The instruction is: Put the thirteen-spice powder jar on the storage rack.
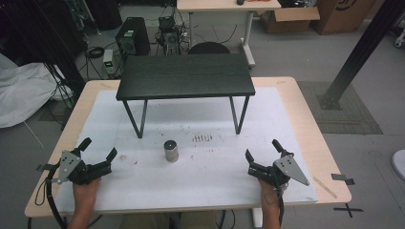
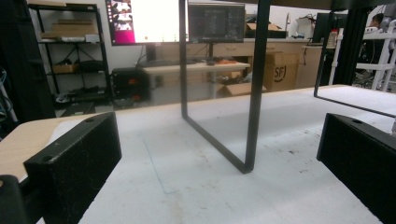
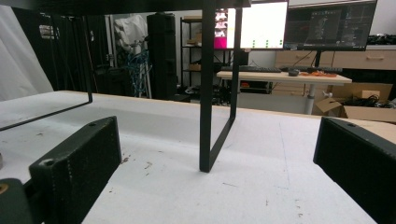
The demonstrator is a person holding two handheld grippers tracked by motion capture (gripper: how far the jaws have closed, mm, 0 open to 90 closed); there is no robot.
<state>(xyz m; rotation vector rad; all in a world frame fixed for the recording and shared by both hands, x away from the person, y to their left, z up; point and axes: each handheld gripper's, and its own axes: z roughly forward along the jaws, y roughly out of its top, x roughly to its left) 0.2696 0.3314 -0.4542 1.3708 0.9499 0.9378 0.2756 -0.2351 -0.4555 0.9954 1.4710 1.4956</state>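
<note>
Both grippers wide and empty, metal cylinder (image 1: 171, 150) untouched mid-table.

Standing upright on the white mat (image 1: 143, 191), between left gripper (image 1: 98, 148) and right gripper (image 1: 262, 153), about equally near both, ahead of each, before the black stand (image 1: 185, 75).

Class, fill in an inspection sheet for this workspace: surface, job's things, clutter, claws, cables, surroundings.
Surface: white mat on a wooden table, scuffed and speckled.
Job's things: metal cylinder upright mid-mat, untouched.
Clutter: black riser shelf behind it; dark marks.
Claws: left claw and right claw open, empty, near the front edge.
Cables: one trails from the left claw.
Surroundings: monitors, cardboard boxes, computer tower.
</note>
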